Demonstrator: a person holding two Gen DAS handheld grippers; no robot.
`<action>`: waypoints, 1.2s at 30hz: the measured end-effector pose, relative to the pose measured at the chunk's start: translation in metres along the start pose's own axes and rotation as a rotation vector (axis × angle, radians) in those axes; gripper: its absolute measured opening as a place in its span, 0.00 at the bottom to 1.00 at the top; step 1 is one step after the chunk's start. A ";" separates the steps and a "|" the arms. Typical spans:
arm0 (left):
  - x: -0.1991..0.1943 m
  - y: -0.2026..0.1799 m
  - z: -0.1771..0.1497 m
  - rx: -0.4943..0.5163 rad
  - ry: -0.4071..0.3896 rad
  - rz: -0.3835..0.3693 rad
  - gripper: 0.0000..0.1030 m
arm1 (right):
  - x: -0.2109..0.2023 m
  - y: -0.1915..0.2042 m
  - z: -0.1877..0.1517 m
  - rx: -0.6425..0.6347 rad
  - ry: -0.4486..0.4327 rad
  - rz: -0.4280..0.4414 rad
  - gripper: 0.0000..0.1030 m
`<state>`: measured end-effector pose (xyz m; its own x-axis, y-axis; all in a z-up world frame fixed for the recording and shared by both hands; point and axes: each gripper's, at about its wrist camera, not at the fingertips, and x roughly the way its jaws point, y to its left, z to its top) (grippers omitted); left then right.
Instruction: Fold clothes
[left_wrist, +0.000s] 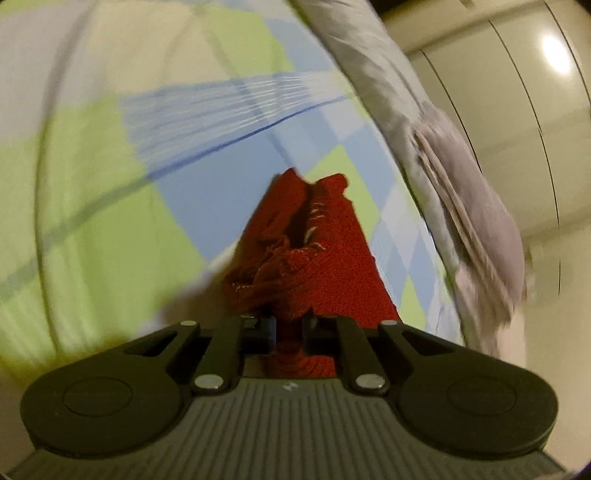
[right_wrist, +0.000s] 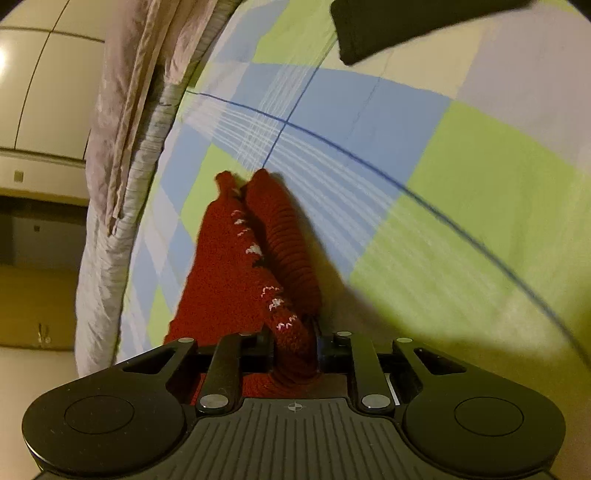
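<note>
A bedsheet checked in green, blue and white covers the bed and fills most of both views. A grey-lilac blanket lies bunched along the bed's edge, with pale cupboard doors behind it. On the sheet lies a red knitted garment with small white stitching, bunched into long folds that run away from both cameras. The left gripper is clamped on one bunch of the red knit. The right gripper is clamped on a rolled fold of it. A dark object crosses the top of the right view, blurred.
</note>
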<state>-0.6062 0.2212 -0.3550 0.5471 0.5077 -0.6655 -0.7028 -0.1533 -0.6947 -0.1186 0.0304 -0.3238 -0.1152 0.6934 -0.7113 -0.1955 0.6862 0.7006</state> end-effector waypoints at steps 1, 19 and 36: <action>-0.002 0.001 0.010 0.028 0.009 -0.001 0.08 | -0.006 -0.001 -0.015 0.009 0.016 -0.013 0.16; -0.058 0.002 0.052 0.182 0.152 0.290 0.32 | -0.040 0.042 -0.090 -0.277 0.201 -0.378 0.52; -0.170 -0.166 -0.129 0.153 0.010 0.568 0.42 | -0.067 0.173 -0.111 -1.469 0.532 -0.088 0.52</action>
<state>-0.5237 0.0513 -0.1614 0.0691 0.3740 -0.9248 -0.9444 -0.2743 -0.1815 -0.2529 0.0780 -0.1615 -0.3087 0.2925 -0.9051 -0.9264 -0.3082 0.2164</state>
